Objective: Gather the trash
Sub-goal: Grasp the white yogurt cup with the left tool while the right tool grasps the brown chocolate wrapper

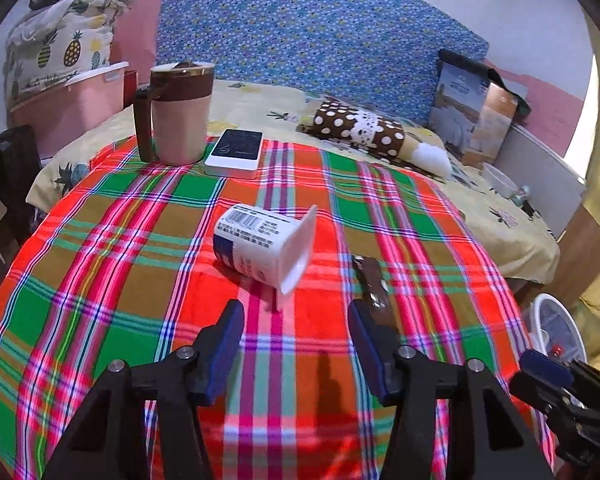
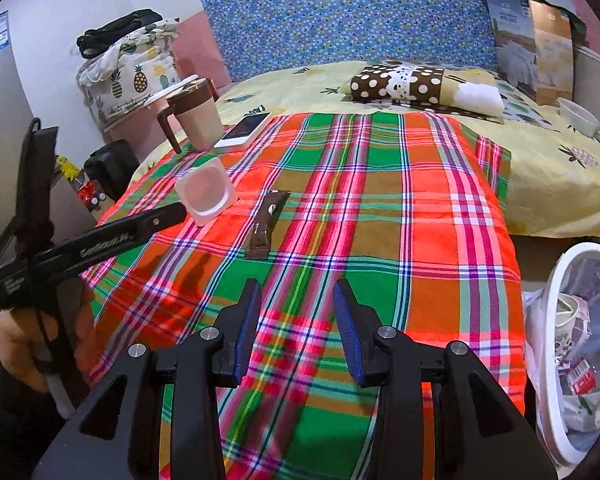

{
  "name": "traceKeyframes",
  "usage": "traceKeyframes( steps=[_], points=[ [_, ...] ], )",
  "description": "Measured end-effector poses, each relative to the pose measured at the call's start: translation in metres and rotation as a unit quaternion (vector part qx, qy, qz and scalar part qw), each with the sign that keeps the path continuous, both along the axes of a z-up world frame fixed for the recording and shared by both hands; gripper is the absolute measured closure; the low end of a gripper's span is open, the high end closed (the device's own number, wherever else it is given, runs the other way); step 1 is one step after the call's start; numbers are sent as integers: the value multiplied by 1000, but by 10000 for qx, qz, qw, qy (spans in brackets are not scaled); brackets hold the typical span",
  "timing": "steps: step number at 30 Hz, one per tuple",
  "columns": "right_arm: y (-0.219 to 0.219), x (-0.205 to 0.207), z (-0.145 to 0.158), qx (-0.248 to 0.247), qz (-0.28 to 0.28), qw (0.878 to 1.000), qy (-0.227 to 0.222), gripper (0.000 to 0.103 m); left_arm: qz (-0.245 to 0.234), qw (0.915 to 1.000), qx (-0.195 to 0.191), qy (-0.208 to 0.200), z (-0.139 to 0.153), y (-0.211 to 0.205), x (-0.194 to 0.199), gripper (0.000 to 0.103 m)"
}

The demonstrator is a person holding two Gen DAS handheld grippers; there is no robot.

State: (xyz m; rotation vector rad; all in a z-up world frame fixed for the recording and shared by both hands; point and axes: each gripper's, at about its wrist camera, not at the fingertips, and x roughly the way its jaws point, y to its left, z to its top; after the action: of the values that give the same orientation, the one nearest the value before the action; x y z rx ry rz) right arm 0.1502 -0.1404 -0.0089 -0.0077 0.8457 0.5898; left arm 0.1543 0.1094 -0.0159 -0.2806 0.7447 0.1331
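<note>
left gripper (image 1: 296, 320): jaws standing apart, empty, hovering over plaid cloth (image 1: 120, 280)
yogurt cup (image 1: 264, 246): lying tipped just ahead of left jaws
advice: straddling cup body, not rim
right gripper (image 2: 296, 312): jaws apart, empty
wrapper (image 2: 269, 220): lying ahead-left of right jaws
trash bin (image 2: 556, 320): sitting right of them

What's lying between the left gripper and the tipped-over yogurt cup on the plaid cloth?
Nothing: in the left wrist view only bare plaid cloth separates the open left gripper from the yogurt cup. The brown wrapper lies off to the right.
</note>
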Motion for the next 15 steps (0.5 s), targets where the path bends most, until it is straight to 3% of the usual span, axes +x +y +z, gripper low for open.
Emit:
traceKeyframes(
  steps=[5, 10, 12, 15],
  points=[
    [6, 7, 0, -24, 40, 10000, 15, 63, 126, 9999, -66, 90, -9, 9, 19, 57],
    [15, 15, -3, -62, 101, 9999, 63, 63, 203, 9996, -73, 154, -15, 14, 31, 75],
    [19, 17, -5, -72, 143, 9998, 78, 63, 227, 9995, -93, 222, -20, 18, 33, 89],
    [26, 20, -6, -98, 210, 9997, 84, 63, 220, 9995, -134, 184, -21, 21, 29, 95]
  ],
)
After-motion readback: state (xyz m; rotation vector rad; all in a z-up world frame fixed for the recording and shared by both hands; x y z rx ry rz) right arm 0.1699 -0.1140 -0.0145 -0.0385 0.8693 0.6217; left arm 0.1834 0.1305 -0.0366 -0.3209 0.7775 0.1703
